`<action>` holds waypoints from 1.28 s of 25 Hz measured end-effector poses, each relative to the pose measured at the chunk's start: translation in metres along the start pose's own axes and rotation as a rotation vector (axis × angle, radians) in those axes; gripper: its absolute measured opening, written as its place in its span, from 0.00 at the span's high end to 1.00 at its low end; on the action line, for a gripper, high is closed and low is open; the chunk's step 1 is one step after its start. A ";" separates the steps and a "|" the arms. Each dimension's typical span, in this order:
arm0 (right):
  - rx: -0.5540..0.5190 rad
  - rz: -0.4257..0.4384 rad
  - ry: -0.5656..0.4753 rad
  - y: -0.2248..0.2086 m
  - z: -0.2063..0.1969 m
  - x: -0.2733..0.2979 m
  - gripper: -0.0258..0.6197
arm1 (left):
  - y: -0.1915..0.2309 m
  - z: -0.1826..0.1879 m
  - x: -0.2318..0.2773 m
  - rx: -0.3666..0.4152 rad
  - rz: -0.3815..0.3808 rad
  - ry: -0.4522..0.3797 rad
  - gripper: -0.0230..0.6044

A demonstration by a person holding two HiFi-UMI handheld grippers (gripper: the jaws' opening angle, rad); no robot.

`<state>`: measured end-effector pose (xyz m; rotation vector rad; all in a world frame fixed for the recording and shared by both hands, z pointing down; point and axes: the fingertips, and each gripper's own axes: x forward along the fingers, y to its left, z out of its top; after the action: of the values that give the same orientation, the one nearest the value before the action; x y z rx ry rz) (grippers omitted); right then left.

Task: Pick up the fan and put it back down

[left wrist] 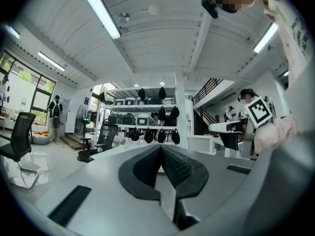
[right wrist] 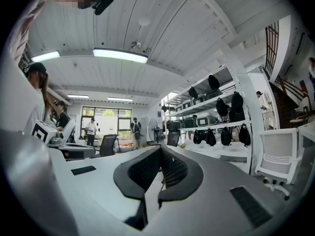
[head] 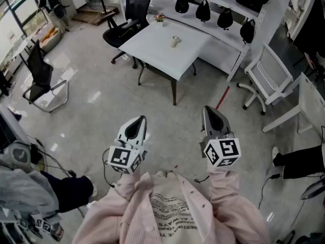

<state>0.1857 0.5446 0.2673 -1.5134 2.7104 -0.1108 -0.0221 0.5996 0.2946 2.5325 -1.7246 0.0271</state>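
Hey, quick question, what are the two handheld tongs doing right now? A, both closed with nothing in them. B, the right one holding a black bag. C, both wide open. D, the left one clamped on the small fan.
A: the ribbed black pads of the left tongs and the right tongs meet with nothing between them, and the small pale fan stands untouched on the white square table farther ahead.
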 end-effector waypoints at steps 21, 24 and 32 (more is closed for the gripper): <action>0.087 0.059 0.016 -0.029 -0.022 0.013 0.83 | -0.011 -0.020 0.025 -0.013 0.026 -0.004 0.96; 0.089 0.060 0.020 -0.032 -0.020 0.018 0.75 | -0.011 -0.017 0.029 -0.015 0.025 -0.001 0.96; 0.079 0.056 0.020 -0.039 -0.033 0.036 0.63 | -0.007 -0.029 0.049 -0.028 0.002 0.013 0.96</action>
<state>0.1978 0.4955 0.3034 -1.4224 2.7255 -0.2299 0.0029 0.5586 0.3262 2.5054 -1.7104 0.0186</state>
